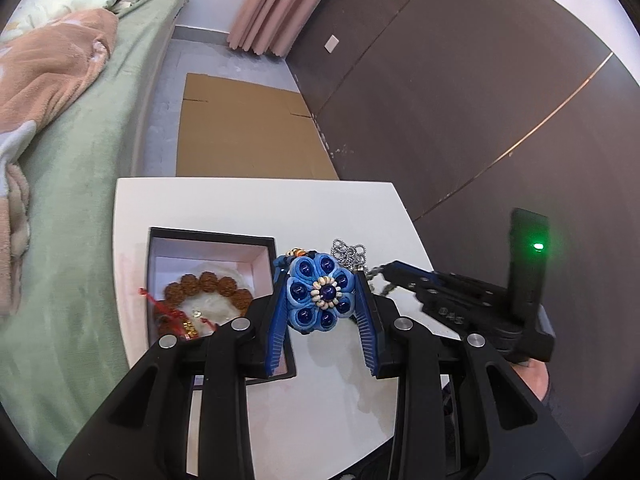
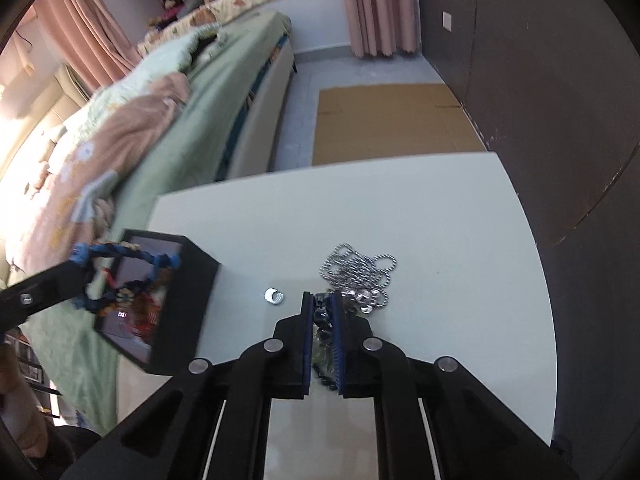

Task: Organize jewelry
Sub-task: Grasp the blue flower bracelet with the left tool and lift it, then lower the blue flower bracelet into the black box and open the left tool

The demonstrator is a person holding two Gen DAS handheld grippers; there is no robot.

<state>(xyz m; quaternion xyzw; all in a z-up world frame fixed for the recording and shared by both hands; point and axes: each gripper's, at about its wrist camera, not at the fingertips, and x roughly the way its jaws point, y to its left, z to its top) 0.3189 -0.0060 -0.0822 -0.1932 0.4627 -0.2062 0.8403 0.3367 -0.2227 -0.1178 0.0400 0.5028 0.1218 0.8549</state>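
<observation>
Step in hand: the blue flower pendant (image 1: 320, 294) was being carried toward the black box (image 1: 212, 236); by my reading it was lifted off the white table (image 1: 256, 200), just right of the box's near corner.
Left gripper (image 1: 322, 300): its blue ribbed pads pressed the pendant from both sides, with the braided blue cord (image 2: 120, 252) trailing over the box.
Right gripper (image 2: 323, 312): jaws drawn nearly together on a dark chain (image 2: 322, 320) at the edge of the silver chain pile (image 2: 358, 276); the blur left it unclear whether this was a separate piece.
Next move: probably shift left and lower the pendant into the box before releasing it.
Materials: padded fabric petals with glossy dark-blue beads; knobbly brown seed-bead bracelet (image 1: 204, 288) on white lining; a small silver ring (image 2: 274, 297) lying loose on the table.
</observation>
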